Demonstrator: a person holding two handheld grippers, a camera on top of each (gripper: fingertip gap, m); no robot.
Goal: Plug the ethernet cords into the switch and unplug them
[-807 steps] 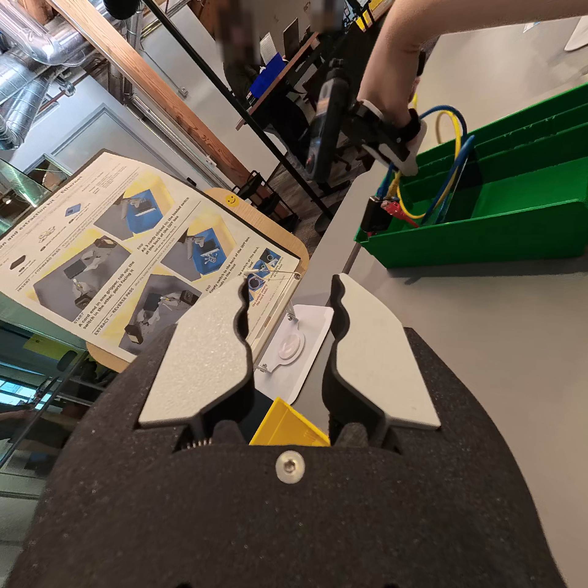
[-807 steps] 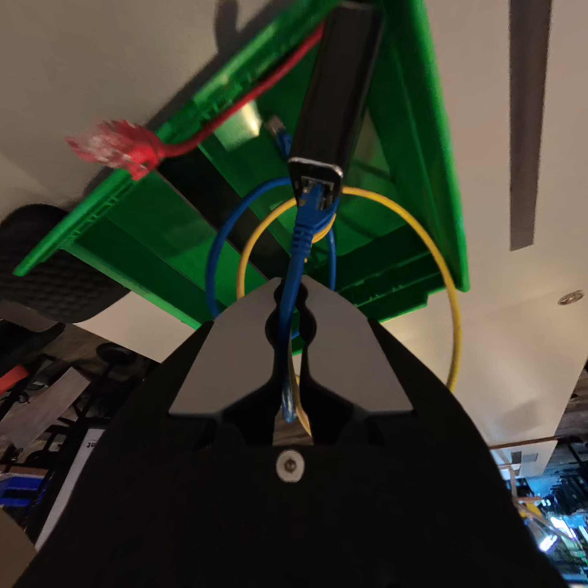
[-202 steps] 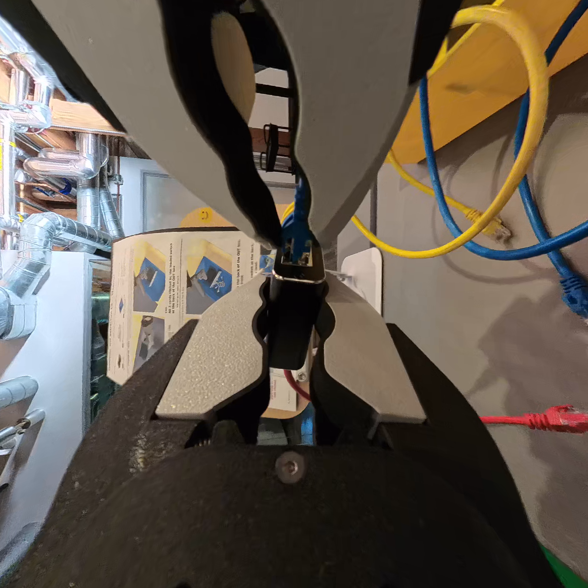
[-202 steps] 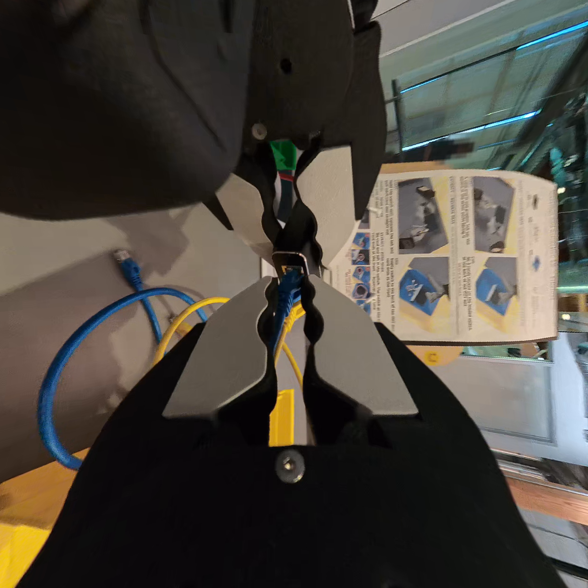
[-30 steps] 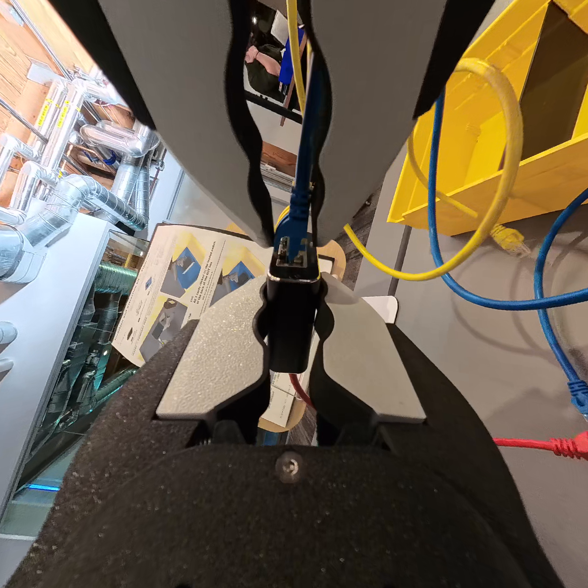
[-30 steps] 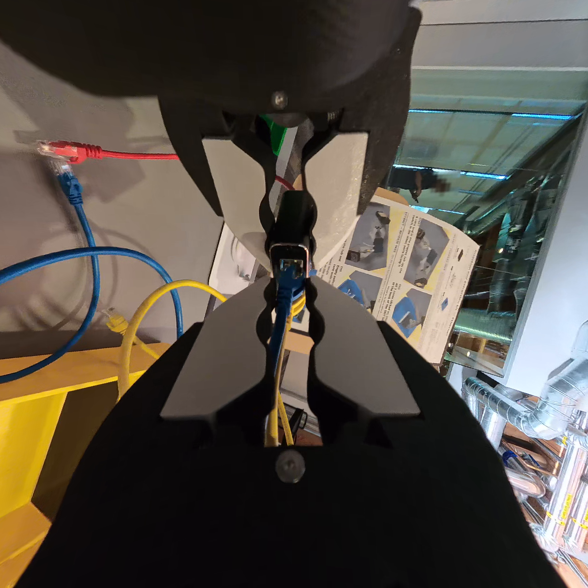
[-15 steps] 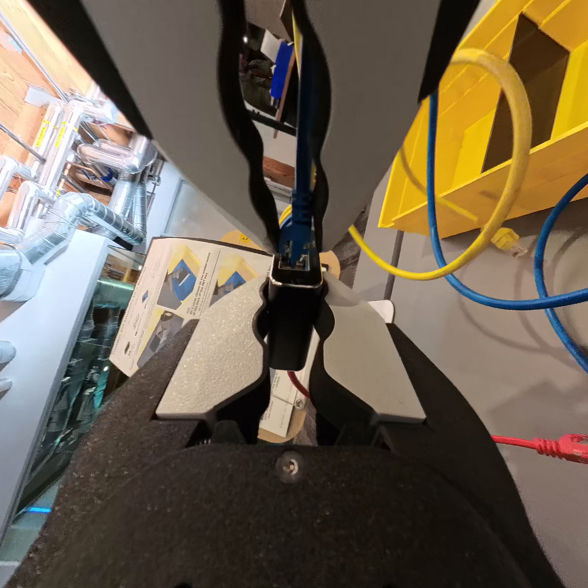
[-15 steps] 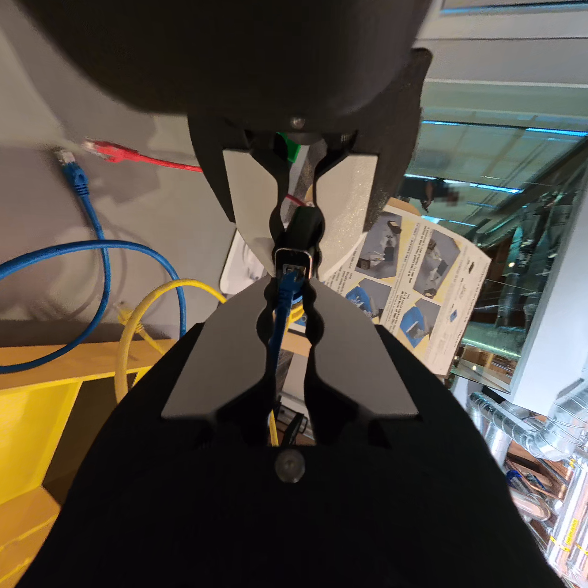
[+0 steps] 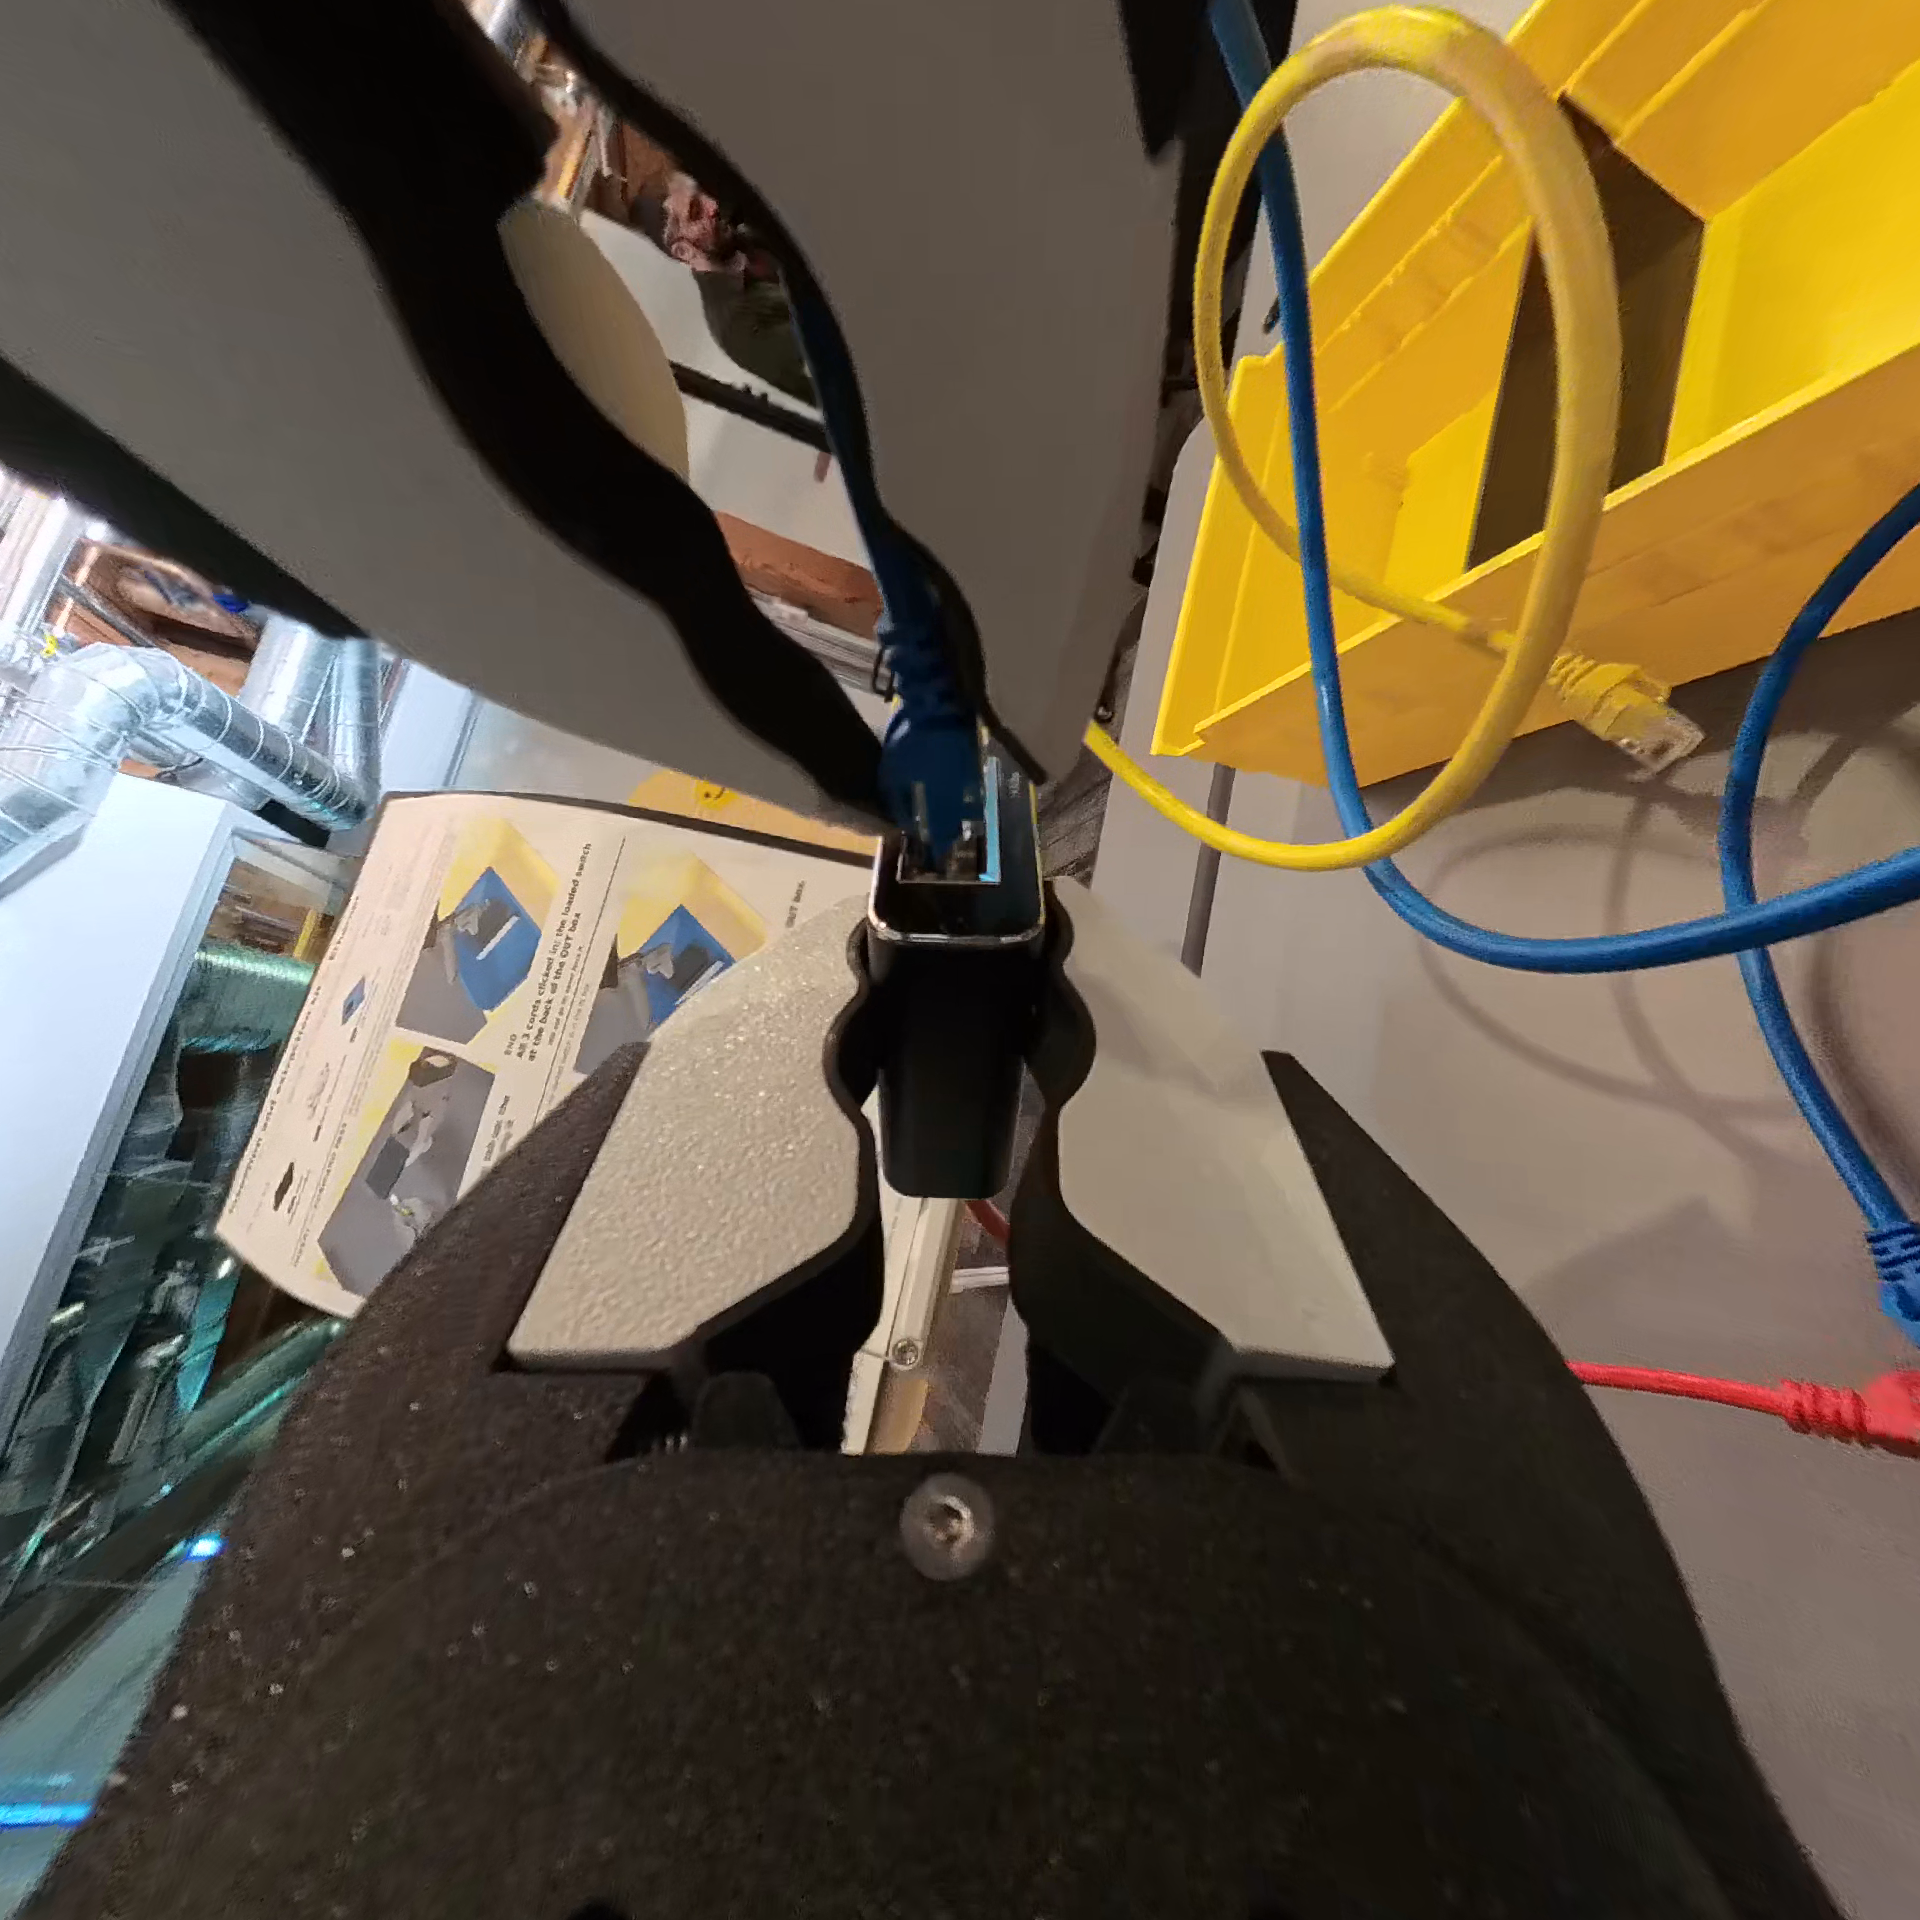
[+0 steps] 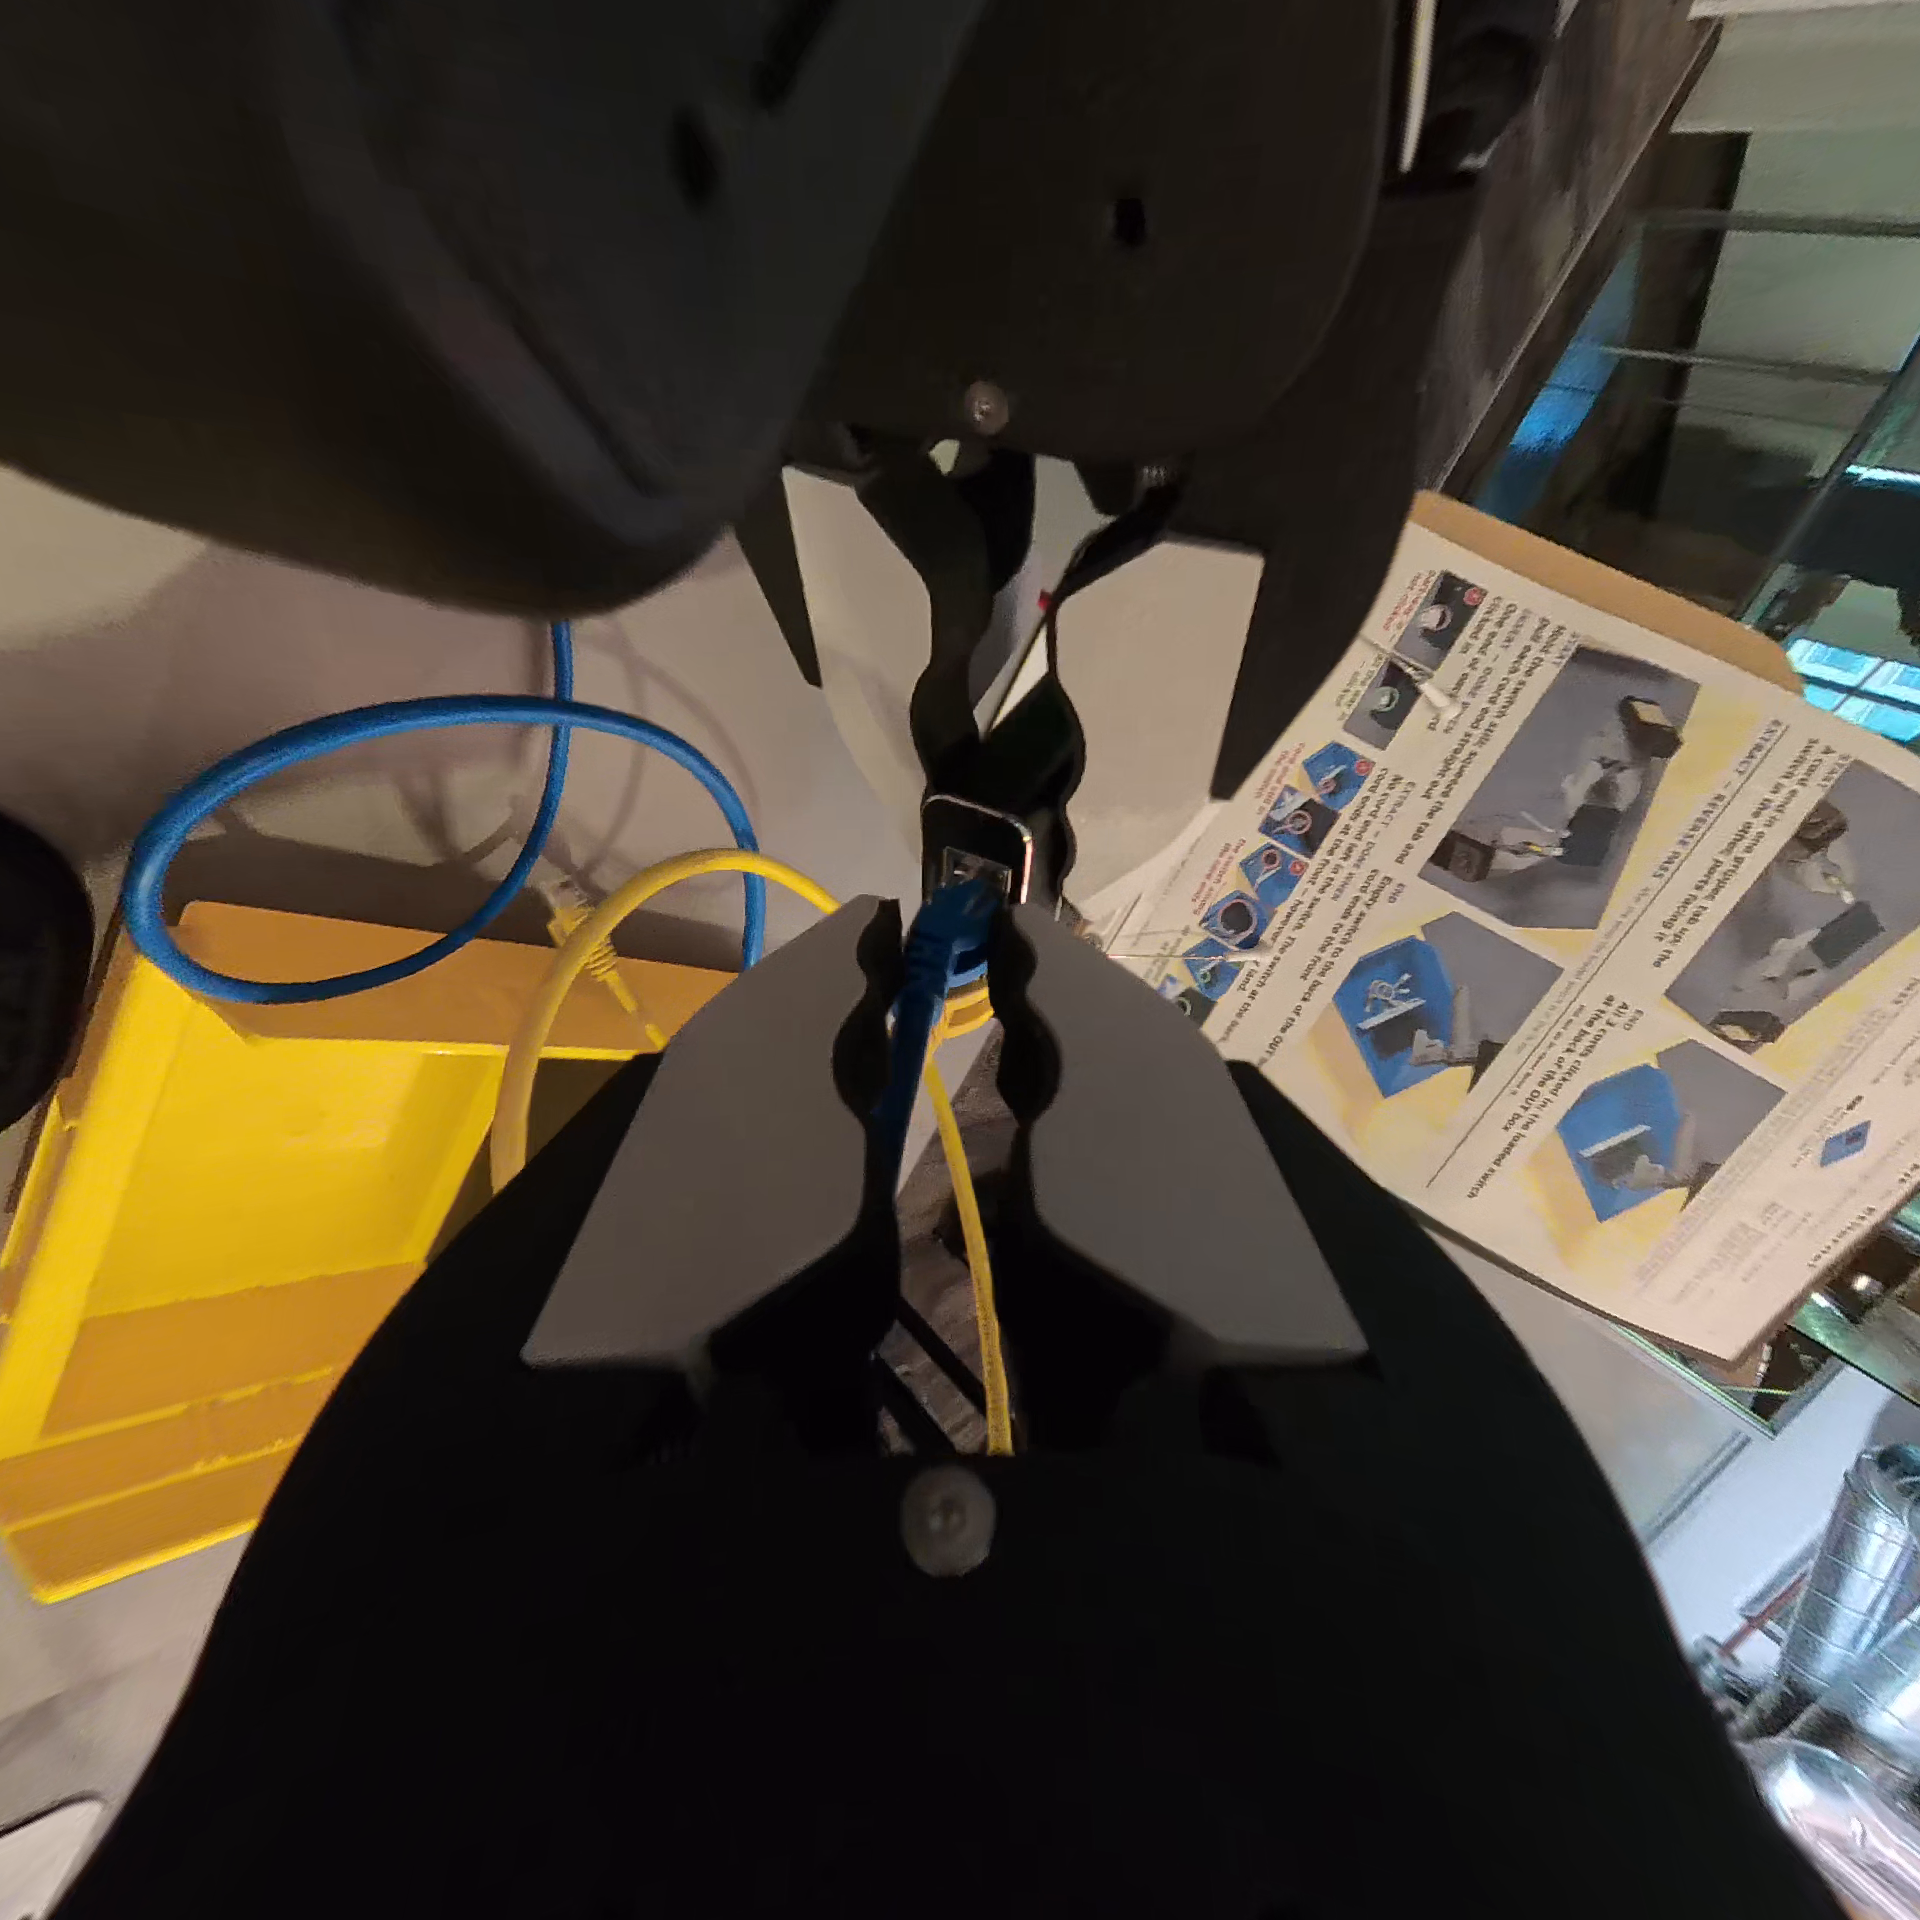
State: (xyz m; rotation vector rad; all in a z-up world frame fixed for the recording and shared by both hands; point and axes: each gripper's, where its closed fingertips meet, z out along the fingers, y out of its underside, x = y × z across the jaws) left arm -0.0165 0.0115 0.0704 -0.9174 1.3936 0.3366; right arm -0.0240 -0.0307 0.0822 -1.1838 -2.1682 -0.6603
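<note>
Switch [image 9: 951,1023] sits pinched upright in the left gripper [image 9: 956,977] jaws, above the bench. Right gripper [image 10: 940,935] jaws pinch the blue cord [image 10: 914,997], its plug at the port. Unclear whether inserting or extracting; extraction likely requires tab release, then a straight pull.

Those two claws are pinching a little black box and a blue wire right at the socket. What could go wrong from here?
1. The right gripper grips the blue ethernet cord behind its plug; pulling at an angle to the small black switch could strain the plug or its latch.
2. The left gripper clamps only the switch's narrow sides, so a hard tug might make it slip.
3. The loose yellow cord loop hangs close by and could snag.
</note>
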